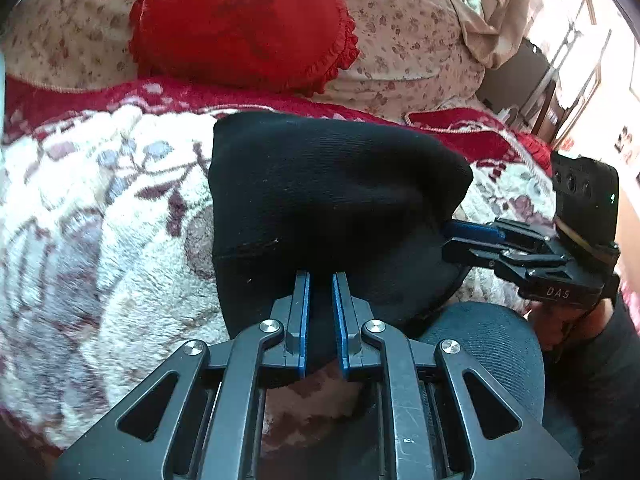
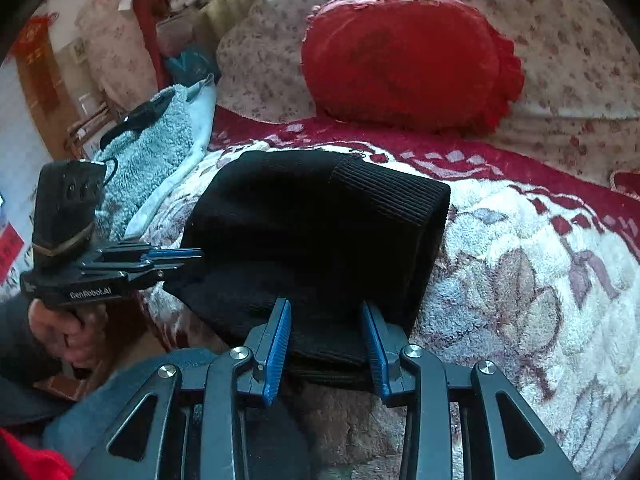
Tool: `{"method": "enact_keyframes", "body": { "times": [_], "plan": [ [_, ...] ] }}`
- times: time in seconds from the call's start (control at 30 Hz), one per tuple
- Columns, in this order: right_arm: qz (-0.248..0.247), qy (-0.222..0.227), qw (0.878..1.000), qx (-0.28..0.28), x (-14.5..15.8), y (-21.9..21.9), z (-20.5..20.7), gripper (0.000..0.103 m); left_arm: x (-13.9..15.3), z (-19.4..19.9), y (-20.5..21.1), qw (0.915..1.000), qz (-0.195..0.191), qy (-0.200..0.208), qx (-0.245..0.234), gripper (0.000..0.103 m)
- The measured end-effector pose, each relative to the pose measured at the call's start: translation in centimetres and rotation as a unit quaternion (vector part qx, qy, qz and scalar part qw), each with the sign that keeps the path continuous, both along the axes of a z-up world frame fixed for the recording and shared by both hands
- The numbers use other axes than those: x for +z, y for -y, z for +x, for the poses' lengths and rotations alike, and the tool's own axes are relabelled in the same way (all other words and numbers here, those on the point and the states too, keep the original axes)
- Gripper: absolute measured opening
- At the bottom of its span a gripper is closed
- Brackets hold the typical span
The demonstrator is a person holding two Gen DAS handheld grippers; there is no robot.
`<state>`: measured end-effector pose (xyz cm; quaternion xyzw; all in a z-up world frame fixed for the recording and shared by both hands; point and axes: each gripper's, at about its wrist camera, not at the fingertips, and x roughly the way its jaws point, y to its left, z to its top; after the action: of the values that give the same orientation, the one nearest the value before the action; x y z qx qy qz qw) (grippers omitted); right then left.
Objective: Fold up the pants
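Left wrist view looks along the left gripper (image 1: 321,288), whose blue-padded fingers (image 1: 301,320) stand a narrow gap apart with the near edge of the folded black knit pants (image 1: 320,200) between them; whether the pads actually pinch the cloth cannot be told. The pants lie in a compact folded bundle on the fluffy white blanket with a purple flower pattern and red border (image 1: 100,220) that covers the bed. Beyond them, a red oval cushion with a ruffled edge (image 1: 240,28) leans against a cream floral-print pillow (image 1: 408,40).

At the right of that view the right gripper (image 1: 452,238) comes in sideways, its tips touching the right edge of the bundle.

Right wrist view shows this gripper (image 2: 326,320) with its fingers (image 2: 280,340) spread wide, straddling the near edge of the pants (image 2: 312,232) without closing on it. The ribbed cuff of the pants points toward the right. The left gripper (image 2: 192,258) reaches the left edge of the bundle. A light blue fleecy towel (image 2: 152,152) lies just beyond it.
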<state>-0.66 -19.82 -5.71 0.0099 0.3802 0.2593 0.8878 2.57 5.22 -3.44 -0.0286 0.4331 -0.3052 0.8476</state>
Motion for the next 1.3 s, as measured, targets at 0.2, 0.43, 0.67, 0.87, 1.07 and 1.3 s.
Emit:
{"method": "enact_keyframes", "body": {
  "times": [0.2, 0.43, 0.67, 0.87, 1.07, 1.3],
  "plan": [
    [0.048, 0.098, 0.994, -0.02, 3.6, 1.5, -1.3, 0.034, 5.8, 1.0, 0.1, 0.9966, -0.024, 0.079, 0.008, 0.013],
    [-0.006, 0.026, 0.997, -0.074, -1.0, 0.1, 4.8, 0.034, 0.5, 8.3, 2.4, 0.9973, 0.041, 0.002, 0.062, 0.012],
    [0.077, 0.019, 0.994, -0.082, -0.7, 2.6, 4.1, 0.034, 1.9, 7.2, 0.8, 0.9976, 0.029, 0.021, 0.059, 0.012],
    [0.196, 0.008, 0.973, -0.117, 0.1, 6.8, 1.2, 0.037, 3.3, 4.3, -2.5, 0.9951, -0.024, 0.044, 0.085, 0.058],
    [0.224, -0.095, 0.965, -0.095, -4.5, 5.5, 3.3, 0.042, -0.9, 5.4, -3.3, 0.9944, -0.062, -0.038, 0.077, 0.058],
    [0.251, -0.099, 0.96, -0.077, -3.9, 5.1, 4.2, 0.033, -0.8, 5.8, -2.7, 0.9927, -0.075, -0.046, 0.082, 0.035]
  ]
}}
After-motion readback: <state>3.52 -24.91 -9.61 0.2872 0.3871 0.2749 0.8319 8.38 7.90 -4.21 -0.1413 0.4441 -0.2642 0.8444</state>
